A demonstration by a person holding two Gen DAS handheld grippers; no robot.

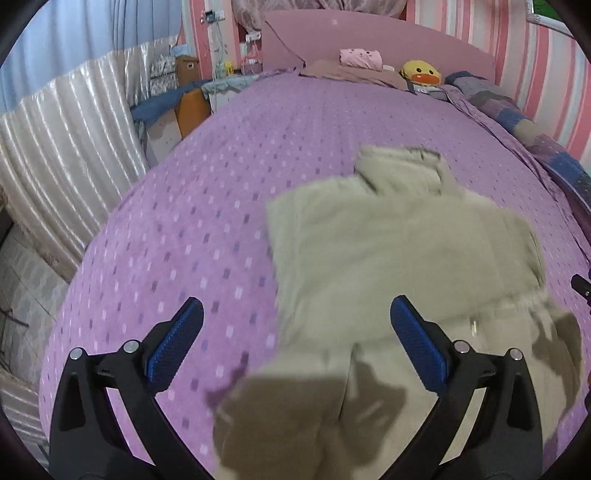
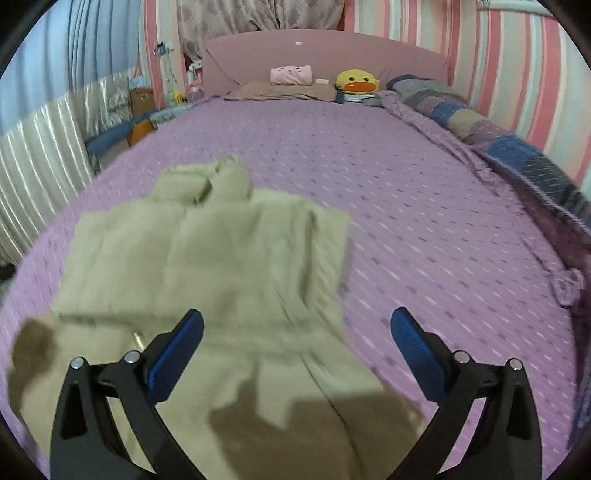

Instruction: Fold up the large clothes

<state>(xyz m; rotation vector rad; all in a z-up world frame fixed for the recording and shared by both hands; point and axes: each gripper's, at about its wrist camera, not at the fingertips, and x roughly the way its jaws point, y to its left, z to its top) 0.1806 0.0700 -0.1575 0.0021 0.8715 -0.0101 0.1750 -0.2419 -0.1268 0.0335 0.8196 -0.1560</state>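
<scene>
Garment (image 2: 221,258) edges between spread jaws, bedspread (image 2: 424,221) alongside

This is a bedroom in a home. A wide bed (image 2: 388,192) with a purple dotted cover fills most of both views, ending at a pink headboard (image 2: 332,55) on the far side. Against it lie a yellow duck plush (image 2: 357,82), a small pink cushion (image 2: 291,75) and a brownish pillow (image 2: 273,91). A rolled patchwork quilt (image 2: 480,129) runs along the right edge beside a pink striped wall (image 2: 517,66). On the left hang blue curtains (image 1: 92,33) over a shiny pale drape (image 1: 74,147).
</scene>
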